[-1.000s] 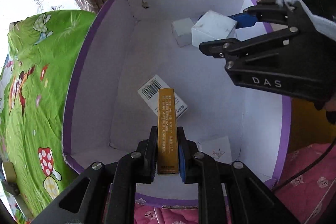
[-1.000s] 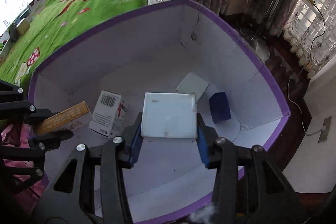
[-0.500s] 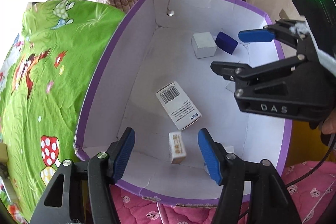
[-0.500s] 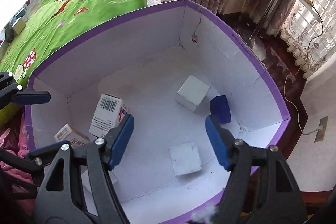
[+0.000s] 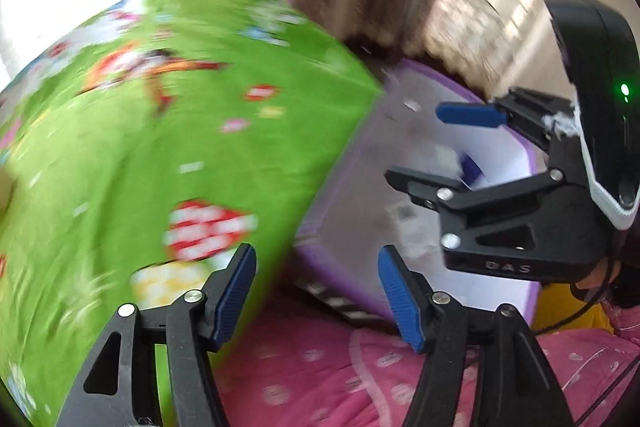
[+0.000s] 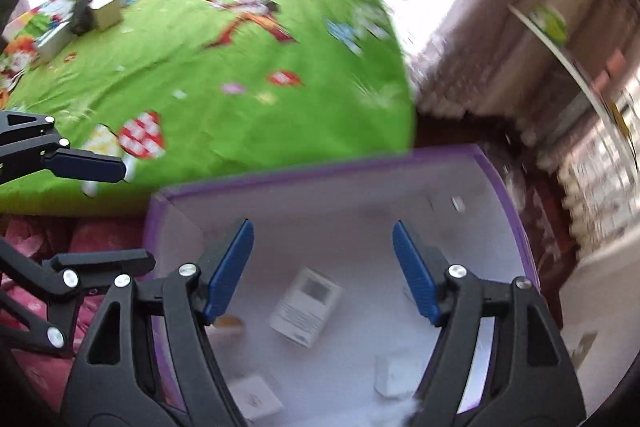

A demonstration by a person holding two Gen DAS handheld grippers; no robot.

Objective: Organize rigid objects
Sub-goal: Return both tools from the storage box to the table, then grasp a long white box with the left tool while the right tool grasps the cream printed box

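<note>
The purple-rimmed white box (image 6: 500, 187) lies below my right gripper (image 6: 323, 239). Its jaws are opening and nothing is between them. Inside the box lie a white barcode carton (image 6: 308, 303), a gold carton (image 6: 228, 323) and two small white boxes (image 6: 394, 375). My left gripper (image 5: 314, 267) hangs over the edge of the green bedspread (image 5: 160, 147) beside the box rim (image 5: 320, 235). Its jaws are opening too, and they hold nothing. A blue cube (image 5: 472, 167) shows in the box behind the right gripper (image 5: 424, 147). Both views are blurred.
Several small boxes (image 6: 106, 11) and a dark object (image 6: 82, 15) lie far off on the bedspread (image 6: 240, 87). A pink quilt (image 5: 320, 367) covers the near side. Curtains (image 6: 480, 47) and dark floor stand beyond the box.
Both grippers opened and let go: the gold carton and the white box dropped into the purple box. Both then rose and swung left toward the green bedspread.
</note>
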